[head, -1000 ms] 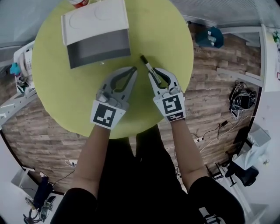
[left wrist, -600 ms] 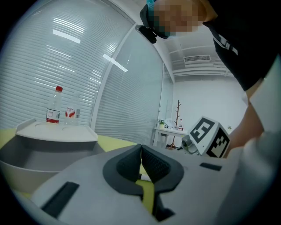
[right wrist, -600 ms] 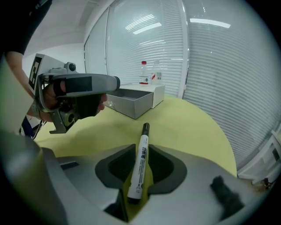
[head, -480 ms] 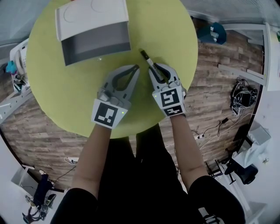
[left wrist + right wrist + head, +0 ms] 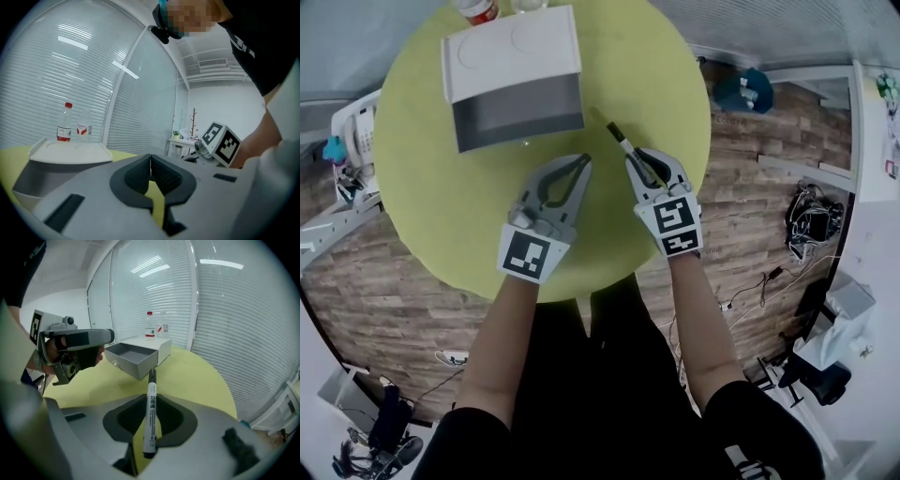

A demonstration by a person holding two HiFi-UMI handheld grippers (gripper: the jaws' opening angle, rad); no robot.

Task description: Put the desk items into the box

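Note:
The box (image 5: 514, 89) stands at the far left of the round yellow-green table (image 5: 431, 197), its grey tray pulled open toward me under a white lid. My right gripper (image 5: 632, 159) is shut on a white marker with a black cap (image 5: 622, 141), which sticks out past the fingertips toward the box. In the right gripper view the marker (image 5: 150, 413) lies between the pads, pointing at the box (image 5: 133, 357). My left gripper (image 5: 582, 162) hovers just left of it, shut with nothing between its pads; its own view shows the box (image 5: 61, 157) ahead on the left.
A red-capped bottle (image 5: 476, 9) stands behind the box, beside a second clear bottle (image 5: 83, 129). Wood floor surrounds the table, with cables and a teal object (image 5: 748, 84) to the right. Window blinds lie beyond the table.
Both grippers stay in about the same places over the table, the marker still held. Only the head view has swayed a little.

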